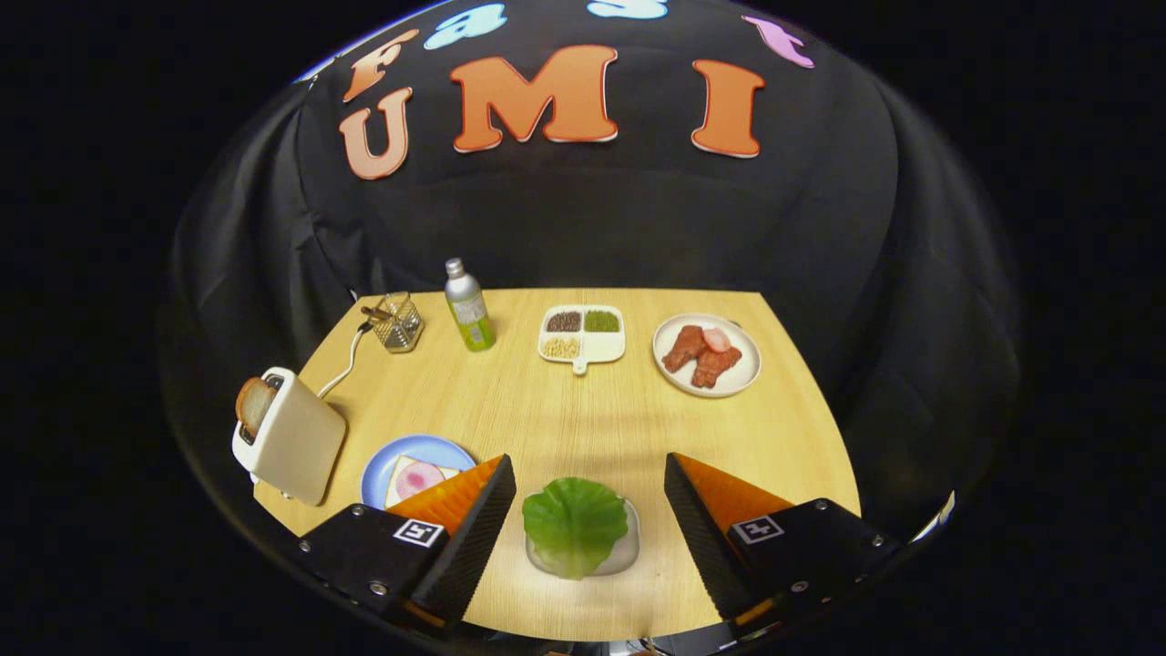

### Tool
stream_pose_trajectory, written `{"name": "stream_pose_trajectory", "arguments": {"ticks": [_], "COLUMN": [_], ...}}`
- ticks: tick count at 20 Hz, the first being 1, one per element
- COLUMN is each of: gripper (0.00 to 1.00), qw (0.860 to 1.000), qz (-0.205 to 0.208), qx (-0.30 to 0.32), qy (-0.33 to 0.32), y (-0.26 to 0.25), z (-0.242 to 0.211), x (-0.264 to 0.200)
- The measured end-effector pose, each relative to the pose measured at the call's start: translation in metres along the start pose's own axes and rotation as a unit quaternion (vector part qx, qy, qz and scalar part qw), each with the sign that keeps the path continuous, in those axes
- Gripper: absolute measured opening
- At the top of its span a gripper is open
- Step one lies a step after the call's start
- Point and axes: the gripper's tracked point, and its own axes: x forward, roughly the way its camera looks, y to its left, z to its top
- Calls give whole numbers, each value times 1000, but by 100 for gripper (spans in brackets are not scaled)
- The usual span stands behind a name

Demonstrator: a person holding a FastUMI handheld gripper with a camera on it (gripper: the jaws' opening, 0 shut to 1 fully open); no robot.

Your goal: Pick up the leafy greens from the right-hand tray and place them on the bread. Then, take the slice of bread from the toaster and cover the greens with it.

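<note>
Between your tool's point(590, 487) wide-spread fingers, touching neither, the leafy greens point(575, 526) lie on a small clear tray point(629, 554) at the near edge of the bench point(565, 410). Left of them, a blue plate point(428, 451) holds bread point(401, 474) with a pink slice on top. Farther left, the toaster point(296, 437) carries a slice of bread point(254, 404) in its slot. Far across, a divided dish point(583, 333) holds grains, and a white plate point(707, 355) holds meat.

Greens point(574, 523) on tray point(627, 554) between fingers point(481, 519)
</note>
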Motion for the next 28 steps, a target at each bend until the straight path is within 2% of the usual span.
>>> {"name": "stream_pose_trajectory", "arguments": {"ticks": [3, 14, 21, 28], "gripper": [99, 98, 97, 89], "qw": [998, 981, 970, 961], "qz": [21, 29, 15, 0], "qx": [2, -26, -27, -13], "qy": [51, 188, 240, 277], "y": [8, 12, 11, 14], "z": [-27, -106, -133, -153], "x": [20, 80, 108, 126]}}
